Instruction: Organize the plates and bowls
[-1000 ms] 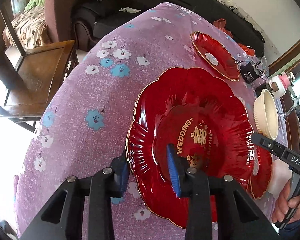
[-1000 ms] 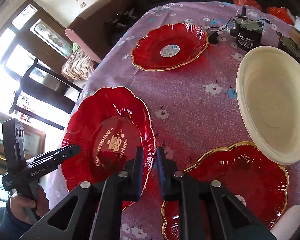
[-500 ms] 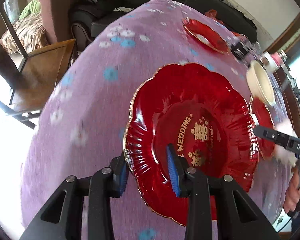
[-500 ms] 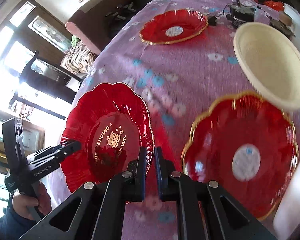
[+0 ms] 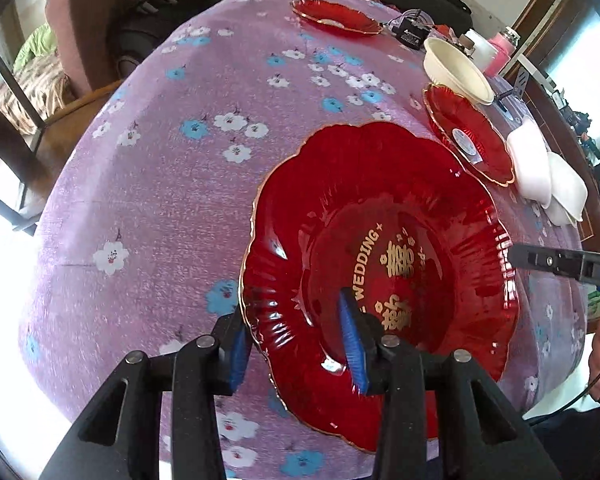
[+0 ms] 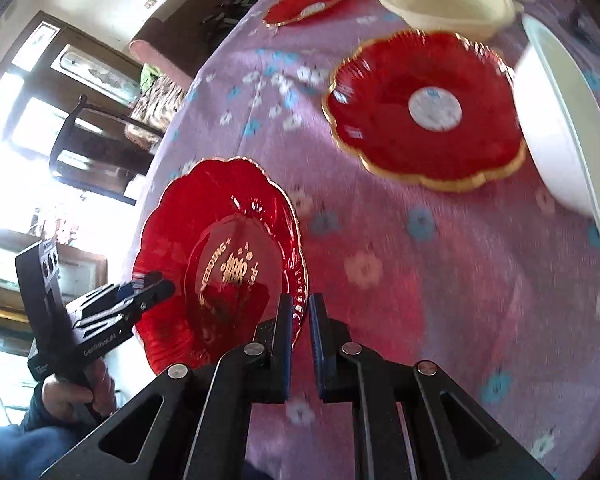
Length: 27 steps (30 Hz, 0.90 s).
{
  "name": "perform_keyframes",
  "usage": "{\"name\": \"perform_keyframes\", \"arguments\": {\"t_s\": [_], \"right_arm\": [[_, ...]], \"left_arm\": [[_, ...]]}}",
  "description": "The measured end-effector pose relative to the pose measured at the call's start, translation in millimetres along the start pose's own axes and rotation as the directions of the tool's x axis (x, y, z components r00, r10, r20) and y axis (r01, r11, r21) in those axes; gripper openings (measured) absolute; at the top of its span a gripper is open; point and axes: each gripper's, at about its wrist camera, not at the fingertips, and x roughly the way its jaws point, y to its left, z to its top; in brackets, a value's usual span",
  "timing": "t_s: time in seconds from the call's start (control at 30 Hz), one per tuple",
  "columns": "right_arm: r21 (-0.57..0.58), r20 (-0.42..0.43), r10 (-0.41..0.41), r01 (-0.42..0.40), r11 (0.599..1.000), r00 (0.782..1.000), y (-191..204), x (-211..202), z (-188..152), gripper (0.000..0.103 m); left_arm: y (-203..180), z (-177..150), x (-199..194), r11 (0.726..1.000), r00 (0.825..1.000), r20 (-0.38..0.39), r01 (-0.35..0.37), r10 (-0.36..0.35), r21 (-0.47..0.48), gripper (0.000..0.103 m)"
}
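My left gripper [image 5: 296, 344] is shut on the near rim of a big red wedding plate [image 5: 412, 216] with gold lettering, holding it above the purple flowered tablecloth [image 5: 172, 184]. My right gripper [image 6: 300, 340] is shut on the same plate's [image 6: 188, 216] opposite rim. A second red plate [image 6: 384, 120] with a white sticker lies ahead on the right. A third red plate [image 5: 336, 16] lies at the far end. A cream bowl [image 5: 456, 68] sits beside the second plate [image 5: 468, 132]. A white bowl [image 6: 568, 120] lies at the right edge.
White bowls [image 5: 544, 168] lie at the table's right side. A black device [image 5: 412, 34] and a pink jar [image 5: 500, 48] stand at the far end. A wooden chair [image 6: 96, 136] and a sofa [image 5: 80, 36] stand off the table's left side.
Both grippers have lifted the wedding plate and pulled it back toward the near table edge. The other plates and bowls now look farther away. The right view is blurred from motion.
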Motion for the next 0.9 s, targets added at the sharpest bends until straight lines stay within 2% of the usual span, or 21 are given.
{"name": "perform_keyframes", "arguments": {"t_s": [0.13,0.27,0.33,0.53,0.63,0.7,0.8,0.9], "right_arm": [[-0.026,-0.028,0.025,-0.026,0.999,0.999,-12,-6,-1,0.011],[-0.065,0.006,0.029,-0.029,0.997,1.0,-19,-22,-2,0.012],[-0.059,0.016,0.04,-0.039,0.998,0.999,-26,-27,-4,0.012],[-0.029,0.054,0.054,-0.052,0.998,0.997,-42,-42,-6,0.012],[-0.022,0.077,0.05,-0.048,0.999,0.996,-45,-49,-6,0.013],[-0.007,0.093,0.039,-0.039,0.999,0.995,-49,-54,-4,0.021],[0.004,0.112,0.017,-0.017,1.0,0.994,-54,-56,2,0.032],[0.004,0.127,-0.014,0.014,1.0,0.992,-57,-54,14,0.033]], "left_arm": [[-11,-5,-2,0.998,0.999,0.008,-0.035,0.036,-0.051,0.039],[-27,-9,-16,0.988,0.987,0.055,-0.152,0.153,-0.015,0.043],[-35,-8,-25,0.979,0.975,0.087,-0.204,0.202,0.006,0.049],[-66,-1,-51,0.939,0.929,0.214,-0.329,0.303,0.099,0.059],[-80,6,-59,0.919,0.909,0.264,-0.368,0.323,0.143,0.063],[-90,10,-64,0.905,0.896,0.297,-0.389,0.329,0.172,0.063],[-98,15,-67,0.901,0.896,0.311,-0.387,0.316,0.197,0.065],[-104,24,-67,0.909,0.908,0.305,-0.36,0.288,0.211,0.065]]}}
